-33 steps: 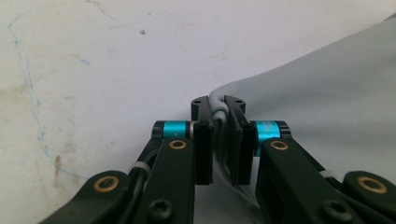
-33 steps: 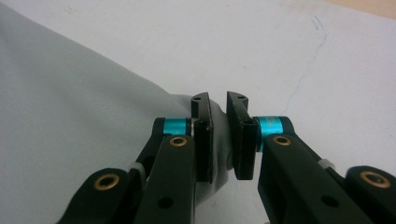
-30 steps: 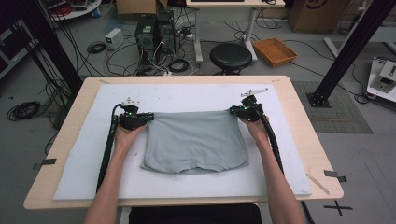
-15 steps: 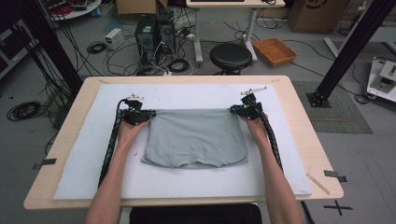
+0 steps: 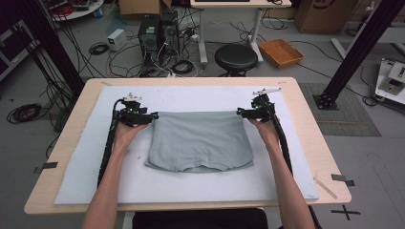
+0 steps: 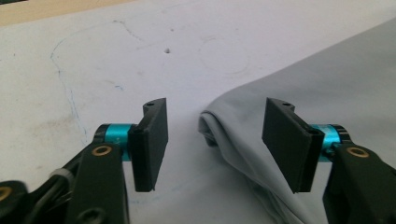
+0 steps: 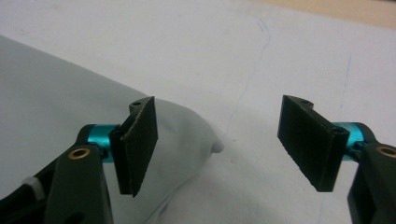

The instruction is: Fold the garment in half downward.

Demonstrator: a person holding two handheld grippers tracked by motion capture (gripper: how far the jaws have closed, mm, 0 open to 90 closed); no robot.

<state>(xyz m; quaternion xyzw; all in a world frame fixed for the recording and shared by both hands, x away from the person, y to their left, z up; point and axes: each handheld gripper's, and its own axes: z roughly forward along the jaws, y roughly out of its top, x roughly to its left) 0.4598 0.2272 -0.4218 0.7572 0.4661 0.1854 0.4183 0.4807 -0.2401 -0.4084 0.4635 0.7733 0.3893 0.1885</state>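
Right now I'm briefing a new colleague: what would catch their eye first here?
A folded grey garment lies in the middle of the white mat. The left tongs and right tongs sit at its two far corners, both with jaws open. Cables and computer towers clutter the floor beyond the table.

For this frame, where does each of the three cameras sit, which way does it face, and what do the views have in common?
High view: above the person's side, facing forward and down on the table; both forearms, left gripper and right gripper show.
Left gripper view: on the left gripper, facing along its open fingers at the grey garment.
Right gripper view: on the right gripper, open fingers at a garment corner.
Shared: the garment on the white mat.
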